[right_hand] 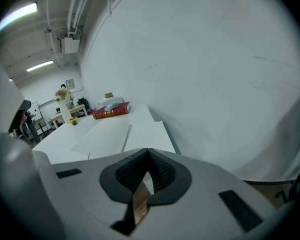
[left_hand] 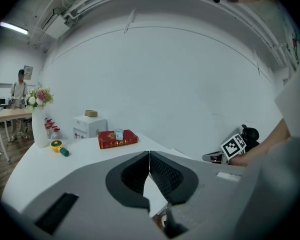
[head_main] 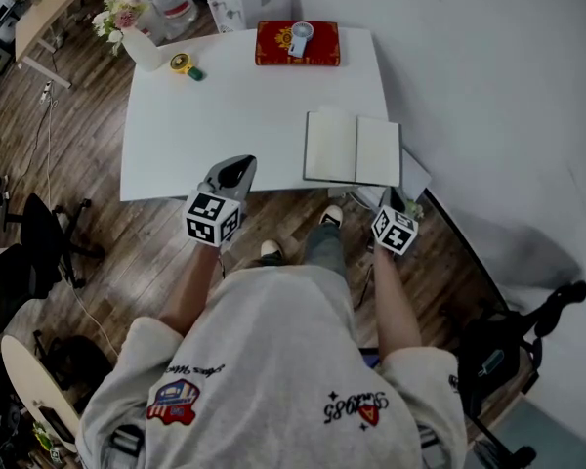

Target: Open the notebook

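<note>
The notebook (head_main: 353,149) lies open on the white table (head_main: 225,125) near its front right corner, two blank pages facing up. It also shows in the right gripper view, where the notebook (right_hand: 122,136) lies just beyond the jaws. My right gripper (head_main: 392,201) hovers off the table's front edge, just below the notebook's right page; its jaws (right_hand: 148,151) are shut with nothing between them. My left gripper (head_main: 236,169) sits at the front edge left of the notebook, and its jaws (left_hand: 149,156) meet, empty.
A red book (head_main: 297,44) with a small white object on it lies at the table's far edge. A vase of flowers (head_main: 127,22) and a yellow round item (head_main: 182,63) sit at the far left corner. A white wall runs along the right, an office chair (head_main: 39,237) stands left.
</note>
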Demonstrator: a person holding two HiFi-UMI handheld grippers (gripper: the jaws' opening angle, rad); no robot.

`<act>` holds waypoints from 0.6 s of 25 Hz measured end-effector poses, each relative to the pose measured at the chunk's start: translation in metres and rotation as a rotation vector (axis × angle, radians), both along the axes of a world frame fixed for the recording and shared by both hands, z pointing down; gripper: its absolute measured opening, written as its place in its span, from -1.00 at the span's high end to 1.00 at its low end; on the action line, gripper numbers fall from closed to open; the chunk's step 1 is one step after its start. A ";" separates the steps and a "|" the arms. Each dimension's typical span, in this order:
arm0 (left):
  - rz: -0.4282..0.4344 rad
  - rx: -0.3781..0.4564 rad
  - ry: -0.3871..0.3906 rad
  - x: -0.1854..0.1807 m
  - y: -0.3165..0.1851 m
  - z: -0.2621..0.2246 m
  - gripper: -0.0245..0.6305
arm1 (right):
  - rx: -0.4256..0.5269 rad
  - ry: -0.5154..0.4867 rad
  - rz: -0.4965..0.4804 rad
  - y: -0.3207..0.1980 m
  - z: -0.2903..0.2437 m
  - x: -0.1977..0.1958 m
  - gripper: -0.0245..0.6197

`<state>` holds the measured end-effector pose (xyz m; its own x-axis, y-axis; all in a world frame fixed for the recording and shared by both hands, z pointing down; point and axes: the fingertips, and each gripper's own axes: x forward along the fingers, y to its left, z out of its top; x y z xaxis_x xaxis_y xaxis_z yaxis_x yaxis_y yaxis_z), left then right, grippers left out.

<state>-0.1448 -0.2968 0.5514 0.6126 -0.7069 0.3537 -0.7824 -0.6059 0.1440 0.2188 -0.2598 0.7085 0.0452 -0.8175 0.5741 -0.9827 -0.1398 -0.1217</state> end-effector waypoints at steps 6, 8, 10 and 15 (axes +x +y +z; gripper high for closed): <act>0.032 0.035 0.008 0.004 0.009 -0.013 0.91 | 0.062 0.045 -0.116 -0.003 -0.041 -0.049 0.91; 0.039 0.044 0.015 0.004 0.013 -0.016 0.91 | 0.099 0.067 -0.166 -0.005 -0.059 -0.068 0.91; 0.045 0.053 0.023 0.004 0.016 -0.020 0.91 | 0.145 0.092 -0.215 -0.006 -0.082 -0.087 0.91; 0.060 0.076 0.037 0.005 0.020 -0.029 0.91 | 0.262 0.136 -0.311 -0.006 -0.137 -0.129 0.91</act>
<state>-0.1394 -0.2769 0.5221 0.6663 -0.6926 0.2763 -0.7394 -0.6618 0.1241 0.0901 -0.2662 0.5712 -0.1655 -0.9214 0.3515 -0.9827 0.1840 0.0198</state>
